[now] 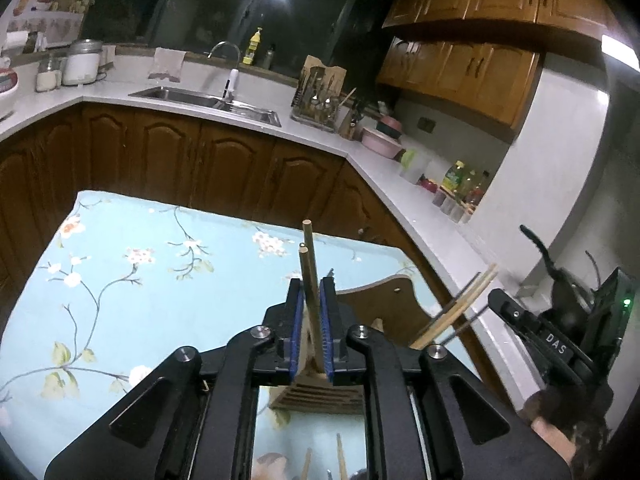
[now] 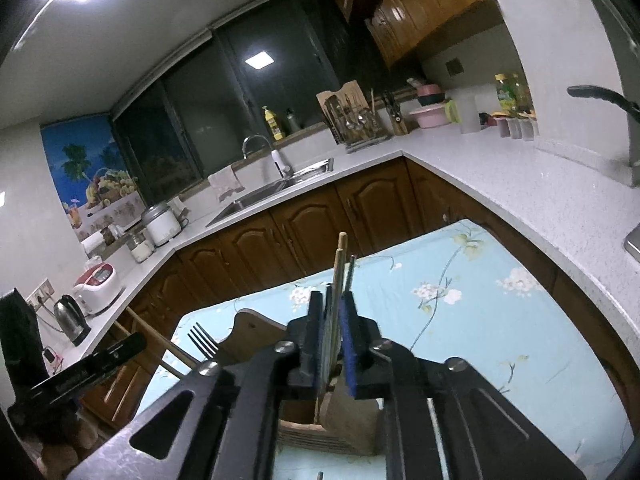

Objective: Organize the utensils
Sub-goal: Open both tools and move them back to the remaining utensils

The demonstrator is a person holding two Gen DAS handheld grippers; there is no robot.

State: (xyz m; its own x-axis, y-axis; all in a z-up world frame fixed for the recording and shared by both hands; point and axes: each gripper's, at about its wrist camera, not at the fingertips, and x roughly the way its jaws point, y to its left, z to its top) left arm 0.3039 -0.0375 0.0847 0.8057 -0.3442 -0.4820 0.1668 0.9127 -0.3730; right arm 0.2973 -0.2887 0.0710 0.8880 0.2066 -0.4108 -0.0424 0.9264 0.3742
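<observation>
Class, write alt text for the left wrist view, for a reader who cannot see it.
The left gripper is shut on a pair of wooden chopsticks pointing upward, above a wooden utensil holder on a table with a blue floral tablecloth. At right, the right gripper holds more utensils; behind is a kitchen counter with a sink.

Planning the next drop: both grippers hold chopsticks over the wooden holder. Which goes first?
Probably right. The right gripper holds its chopsticks almost directly above the wooden holder; the left gripper looks similarly placed, so it's close.
</observation>
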